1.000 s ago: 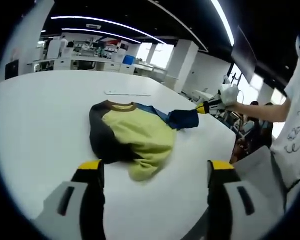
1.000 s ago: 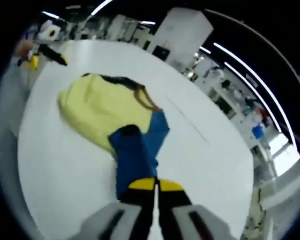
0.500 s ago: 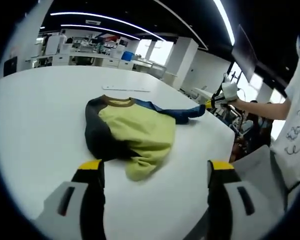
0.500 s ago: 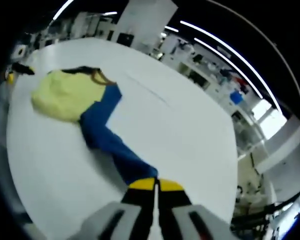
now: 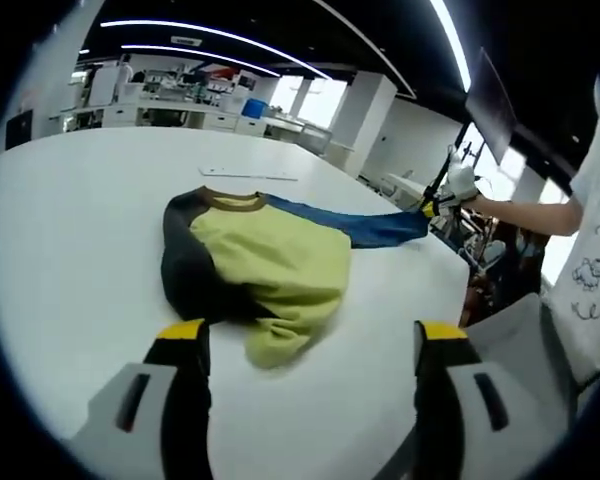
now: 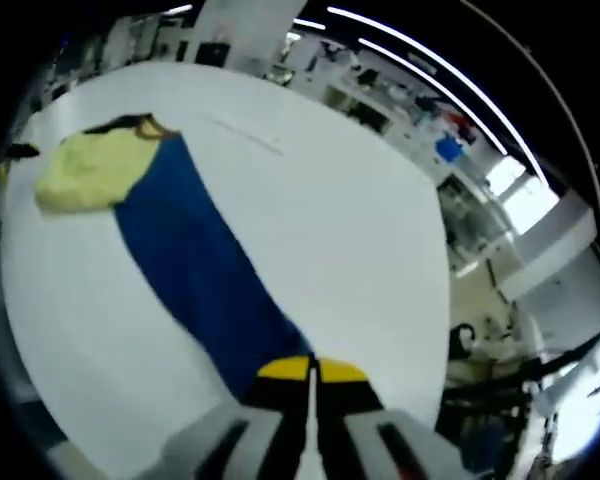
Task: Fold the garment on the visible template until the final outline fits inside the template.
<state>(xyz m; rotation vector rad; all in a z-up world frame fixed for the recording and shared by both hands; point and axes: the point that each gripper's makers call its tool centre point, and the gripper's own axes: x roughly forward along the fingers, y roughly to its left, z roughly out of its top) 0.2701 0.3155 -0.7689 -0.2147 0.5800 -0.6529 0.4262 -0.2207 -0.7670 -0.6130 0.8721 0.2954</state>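
A garment with a yellow-green body (image 5: 280, 265), a dark sleeve (image 5: 185, 270), a brown collar and a blue sleeve (image 5: 365, 228) lies on the white table (image 5: 70, 230). My left gripper (image 5: 305, 345) is open, hovering near the garment's hem with nothing between its jaws. My right gripper (image 6: 310, 372) is shut on the end of the blue sleeve (image 6: 195, 260), which stretches out straight from the yellow body (image 6: 85, 170). In the left gripper view, the right gripper (image 5: 435, 207) is at the far right table edge, held by a gloved hand.
A thin pale strip (image 5: 248, 174) lies on the table behind the collar. A person in a white printed shirt (image 5: 595, 270) stands at the right. Desks and shelves (image 5: 170, 100) fill the room behind. The table edge (image 6: 450, 300) lies near the right gripper.
My right gripper has pulled the blue sleeve outward from a folded bunch until it lies stretched straight. The left gripper has stayed in place, open.
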